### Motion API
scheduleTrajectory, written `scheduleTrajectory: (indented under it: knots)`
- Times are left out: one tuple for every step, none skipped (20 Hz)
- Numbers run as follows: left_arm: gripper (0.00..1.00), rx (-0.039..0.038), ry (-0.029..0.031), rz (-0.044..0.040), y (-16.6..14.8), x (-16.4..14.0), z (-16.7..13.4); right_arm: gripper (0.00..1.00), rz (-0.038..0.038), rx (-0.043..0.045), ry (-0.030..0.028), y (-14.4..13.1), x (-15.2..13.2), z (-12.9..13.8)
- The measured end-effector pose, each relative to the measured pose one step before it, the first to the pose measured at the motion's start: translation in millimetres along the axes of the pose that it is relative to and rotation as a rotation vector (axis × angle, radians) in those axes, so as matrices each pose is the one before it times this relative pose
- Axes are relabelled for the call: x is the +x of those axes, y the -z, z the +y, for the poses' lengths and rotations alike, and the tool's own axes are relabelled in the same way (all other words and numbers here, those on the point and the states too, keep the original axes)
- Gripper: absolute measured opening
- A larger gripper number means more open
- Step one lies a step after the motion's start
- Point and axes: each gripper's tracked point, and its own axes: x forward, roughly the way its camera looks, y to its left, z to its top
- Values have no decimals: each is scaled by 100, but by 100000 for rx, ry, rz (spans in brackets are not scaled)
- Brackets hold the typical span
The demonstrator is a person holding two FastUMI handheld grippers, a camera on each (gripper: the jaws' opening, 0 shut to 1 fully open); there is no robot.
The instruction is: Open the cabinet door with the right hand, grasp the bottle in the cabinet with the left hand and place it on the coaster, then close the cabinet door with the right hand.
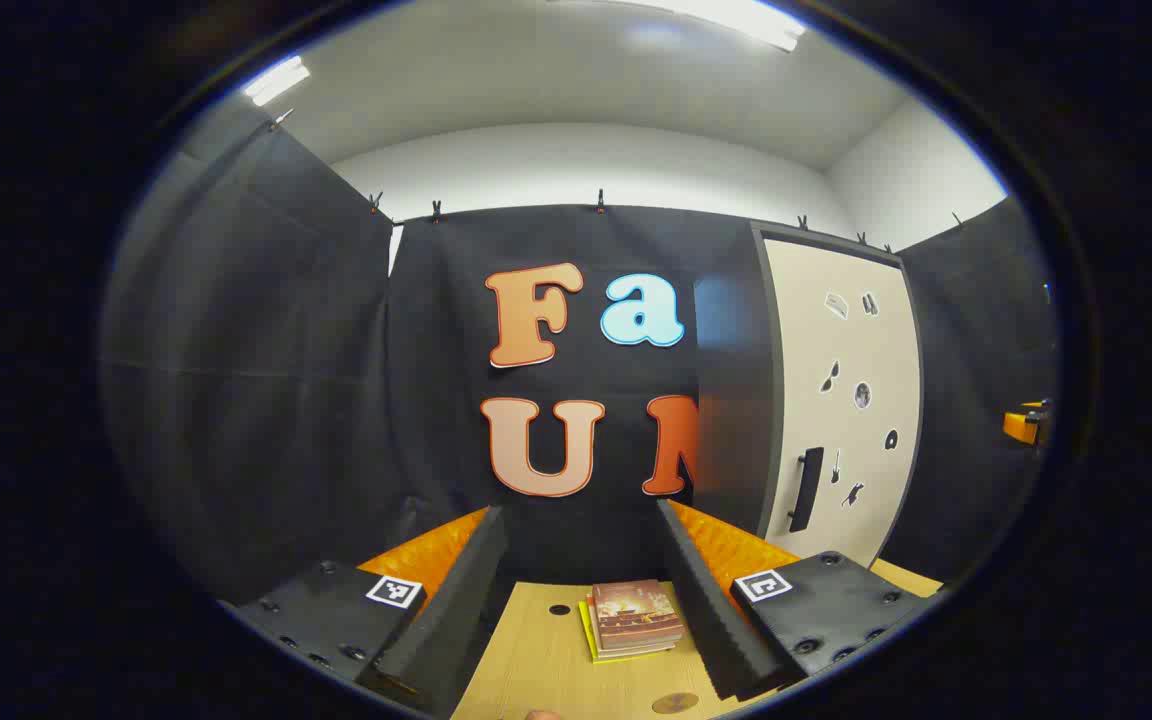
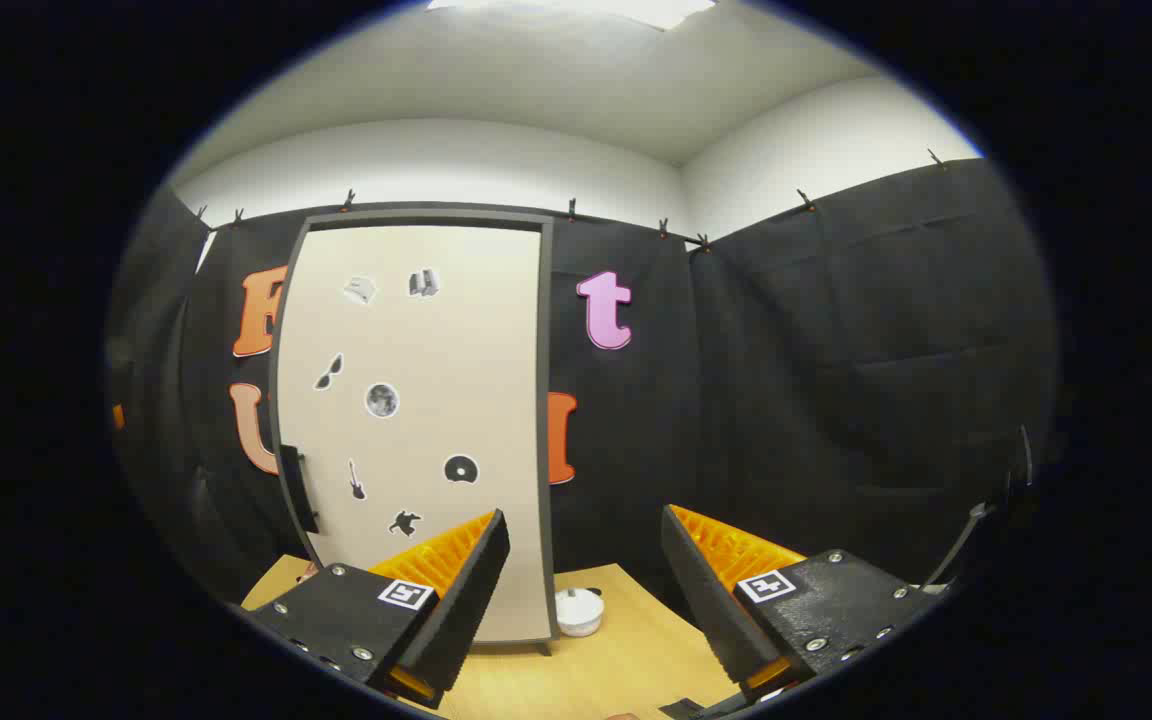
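The cabinet (image 1: 841, 400) stands at the right of the left gripper view, its cream door (image 2: 416, 420) shut, so its inside is hidden. A black handle (image 2: 298, 490) runs down the door's left edge, also seen as the handle (image 1: 806, 488). My right gripper (image 2: 584, 515) is open, empty, and faces the door from a short way off. My left gripper (image 1: 581, 512) is open and empty above the wooden table (image 1: 536, 660). A round brown coaster (image 1: 675, 703) lies near the table's front edge.
A small stack of books (image 1: 633, 618) lies on the table between my left fingers' lines. A small white round object (image 2: 578, 610) sits on the table by the cabinet's right foot. Black cloth walls close the booth on all sides.
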Motion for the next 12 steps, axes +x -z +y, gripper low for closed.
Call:
scheduleTrajectory:
  knots:
    - [99, 1431, -2284, -357, -57, -159, 879, 95, -379, 1133, -3856, -33, 126, 1419]
    - [98, 852, -1570, -582, -58, -144, 450, 97, -28, 1408, -1917, -17, -49, 752]
    - [98, -133, -621, -242, -1, -225, 22, 95, 270, 1517, -1099, -11, -9, 273]
    - [97, -694, 354, 236, 57, -145, -61, 95, 701, 725, 639, 25, 144, 96]
    - [97, -482, 308, 459, 267, -182, 14, 95, 505, -13, 228, -14, 15, 142]
    - [97, -171, -572, 360, 61, -166, 332, 95, -649, 130, -1253, -268, -151, 595]
    - [98, -260, -529, -627, -278, -272, 516, 95, -809, 940, -1542, -417, -247, 657]
    - [96, -529, -509, -1510, -471, -395, 379, 95, -506, 1333, -1641, -382, -297, 628]
    - [96, -424, -389, -1325, -450, -530, 345, 95, -543, 1168, -1293, -411, -382, 370]
    - [98, -157, -582, -788, -281, -369, 397, 95, -746, 177, -73, -426, -415, 116]
    - [99, -81, -692, -360, -159, -295, 459, 95, -1124, -1399, 446, -622, -471, -199]
    - [98, 53, -519, -272, -220, -287, 383, 95, -1018, -1798, 759, -547, -414, -206]
